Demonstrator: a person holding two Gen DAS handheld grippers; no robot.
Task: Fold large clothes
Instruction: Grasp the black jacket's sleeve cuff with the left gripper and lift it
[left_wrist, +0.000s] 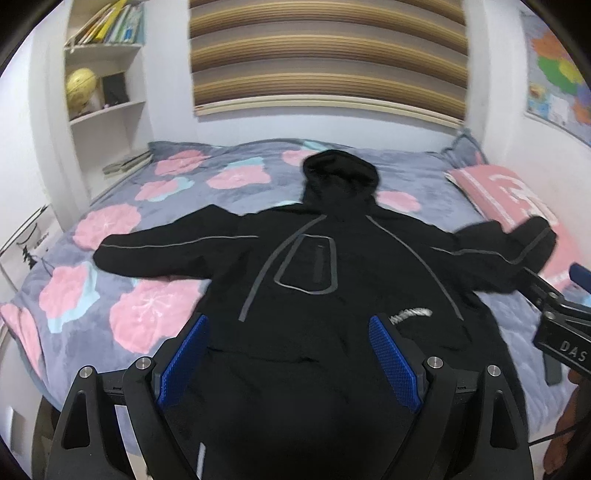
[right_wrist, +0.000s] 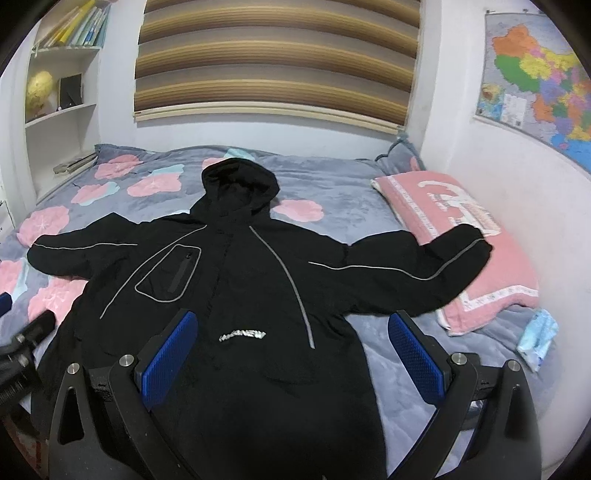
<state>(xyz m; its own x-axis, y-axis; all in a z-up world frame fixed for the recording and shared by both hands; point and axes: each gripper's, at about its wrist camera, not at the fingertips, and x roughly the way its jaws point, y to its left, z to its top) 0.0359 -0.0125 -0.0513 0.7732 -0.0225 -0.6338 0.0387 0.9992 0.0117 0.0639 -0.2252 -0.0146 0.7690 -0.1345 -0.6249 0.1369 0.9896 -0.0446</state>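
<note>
Here my left hand-held gripper (left_wrist: 288, 354) and right hand-held gripper (right_wrist: 295, 354) hover jaws apart – both empty – above the black jacket (right_wrist: 236, 288) (sleeves spread) on the bed (right_wrist: 332, 206).

Black jacket (right_wrist: 240, 295), grey piping

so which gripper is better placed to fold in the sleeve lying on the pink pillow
Right. The right gripper hangs open nearer that sleeve; the left gripper sits over the jacket's other half.
</note>
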